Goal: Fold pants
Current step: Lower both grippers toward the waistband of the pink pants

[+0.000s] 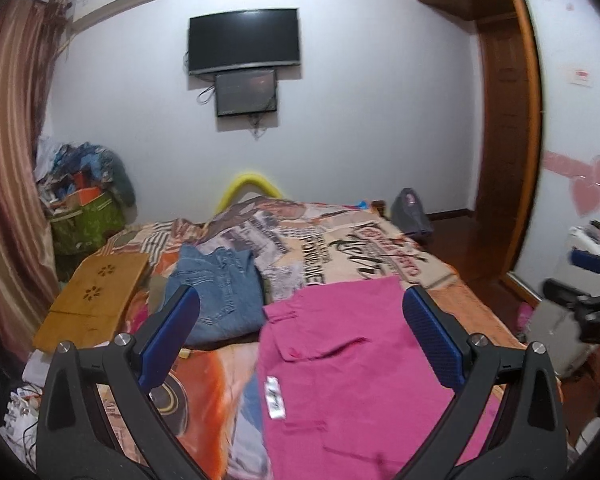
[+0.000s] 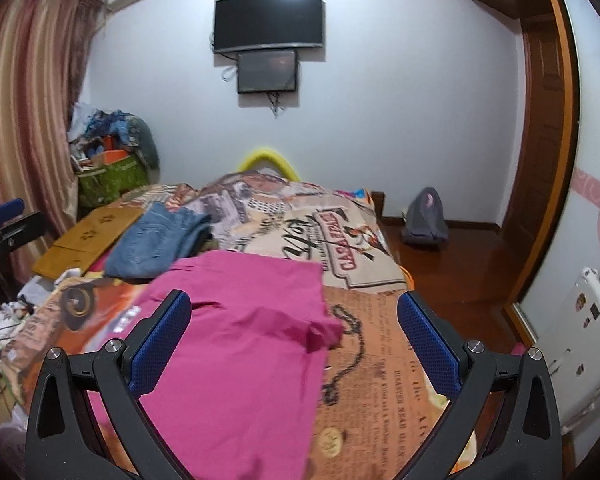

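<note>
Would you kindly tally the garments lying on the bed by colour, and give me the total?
Pink: 1, the pink pants spread at the near end of the bed.
Blue: 1, the folded blue jeans farther back, beside a wooden board.
Total: 2.

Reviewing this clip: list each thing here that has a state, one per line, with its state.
left gripper: jaws open, holding nothing, above the pink pants
right gripper: jaws open, holding nothing
pink pants: lying on the bed, partly folded, one corner rumpled
jeans: folded, set beside the pink pants
bed: covered with a printed blanket
television: screen dark
</note>
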